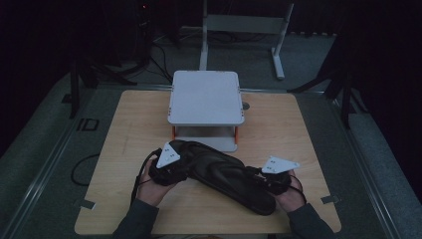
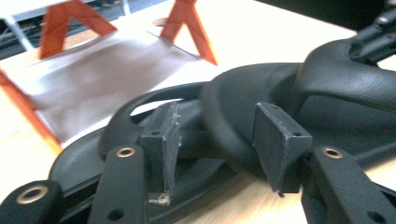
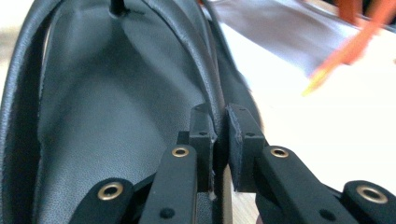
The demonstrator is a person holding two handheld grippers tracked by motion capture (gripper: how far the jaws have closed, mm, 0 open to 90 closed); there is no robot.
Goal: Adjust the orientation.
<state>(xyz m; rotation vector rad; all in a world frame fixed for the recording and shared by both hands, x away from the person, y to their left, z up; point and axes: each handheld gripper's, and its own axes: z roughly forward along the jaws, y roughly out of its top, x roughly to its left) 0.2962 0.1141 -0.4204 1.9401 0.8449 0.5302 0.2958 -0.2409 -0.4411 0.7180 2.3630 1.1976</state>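
Two black sandals lie overlapped on the wooden table [image 1: 129,129] in front of a white two-level stand [image 1: 205,97]. The nearer sandal [image 1: 234,181] stretches toward the right front; the other sandal [image 1: 191,149] lies by the stand's foot. My left gripper [image 1: 169,167] sits at their left end; in the left gripper view it [image 2: 219,140] is open, its jaws straddling a rounded black sandal edge [image 2: 243,102]. My right gripper [image 1: 271,180] is at the right end, and in the right gripper view it [image 3: 220,135] is shut on the sandal's raised rim [image 3: 205,60].
The stand's grey lower shelf [image 2: 102,70] and orange legs [image 2: 189,23] are just beyond the sandals. A white frame [image 1: 244,30] stands on the dark floor past the table. Bare wood lies at the table's left and right.
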